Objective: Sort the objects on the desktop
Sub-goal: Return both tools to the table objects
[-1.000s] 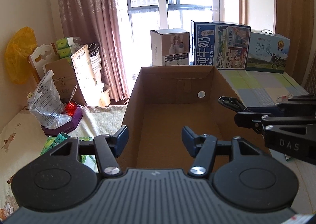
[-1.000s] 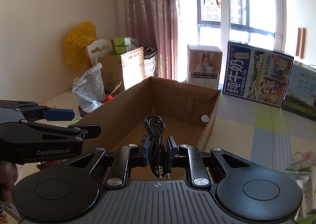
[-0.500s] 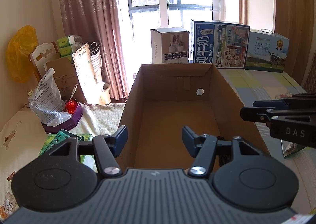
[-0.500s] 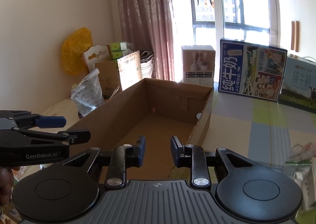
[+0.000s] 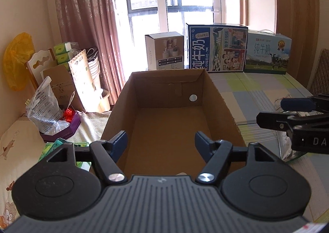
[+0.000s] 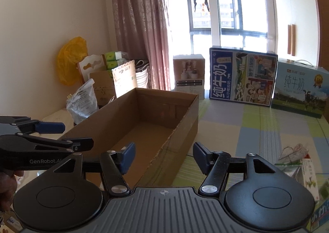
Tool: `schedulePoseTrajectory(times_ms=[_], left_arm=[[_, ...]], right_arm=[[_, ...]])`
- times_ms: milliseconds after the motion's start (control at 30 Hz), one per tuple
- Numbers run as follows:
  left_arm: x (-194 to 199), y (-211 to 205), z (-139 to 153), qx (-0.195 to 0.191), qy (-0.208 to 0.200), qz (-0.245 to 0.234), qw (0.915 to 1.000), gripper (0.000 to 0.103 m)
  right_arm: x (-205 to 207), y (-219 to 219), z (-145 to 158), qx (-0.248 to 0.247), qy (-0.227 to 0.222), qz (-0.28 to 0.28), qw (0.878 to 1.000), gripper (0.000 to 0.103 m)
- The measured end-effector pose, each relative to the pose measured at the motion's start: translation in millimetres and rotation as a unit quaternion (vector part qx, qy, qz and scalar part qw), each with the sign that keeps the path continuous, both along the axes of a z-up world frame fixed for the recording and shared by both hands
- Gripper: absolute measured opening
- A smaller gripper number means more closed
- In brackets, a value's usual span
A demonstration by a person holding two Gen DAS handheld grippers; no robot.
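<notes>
Both your grippers, left (image 5: 160,142) and right (image 6: 164,153), are opening, nothing between them. Packets (image 6: 302,169) are lying at your right gripper's three o'clock (nearer it), off the box (image 6: 181,130).

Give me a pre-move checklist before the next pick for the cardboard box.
1. Right gripper free of load: ok, jaws opening, nothing between them.
2. Left gripper free of load: ok, jaws opening, nothing between them.
3. Cardboard box open and reachable: ok, top open, both grippers at its near end.
4. Room in the box: cannot tell, visible floor is bare but the near end is hidden behind the grippers.
5. Next item in view: ok, carton and clear plastic wrapper lie on the checked mat right of the box.
6. Grippers clear of each other: ok, apart in both views.
</notes>
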State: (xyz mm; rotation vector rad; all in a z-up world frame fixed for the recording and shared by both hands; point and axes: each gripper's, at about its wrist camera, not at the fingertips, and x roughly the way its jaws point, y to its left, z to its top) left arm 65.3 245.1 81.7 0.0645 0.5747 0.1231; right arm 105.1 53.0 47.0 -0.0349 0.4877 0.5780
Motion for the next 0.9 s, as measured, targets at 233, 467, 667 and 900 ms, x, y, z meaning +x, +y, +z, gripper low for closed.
schedulePoseTrajectory(times_ms=[233,467,667,900], left_arm=[[-3,-30,11,0.012,-0.009,-0.023,0.9996,0.089],[-5,-70,18,0.009,-0.023,-0.052,0.9984,0.102],[-4,-108,21,0.009,-0.024,-0.087,0.9959,0.102],[3,-150,20,0.009,-0.018,-0.128,0.9916,0.102]], right_arm=[[-16,-40,4,-0.005,-0.015,-0.025,1.000,0.097],[-31,-92,1,-0.013,-0.006,-0.060,0.998,0.101],[-45,-142,-4,-0.020,-0.002,-0.097,0.995,0.101],[-57,-201,-14,-0.031,0.014,-0.146,0.989,0.101]])
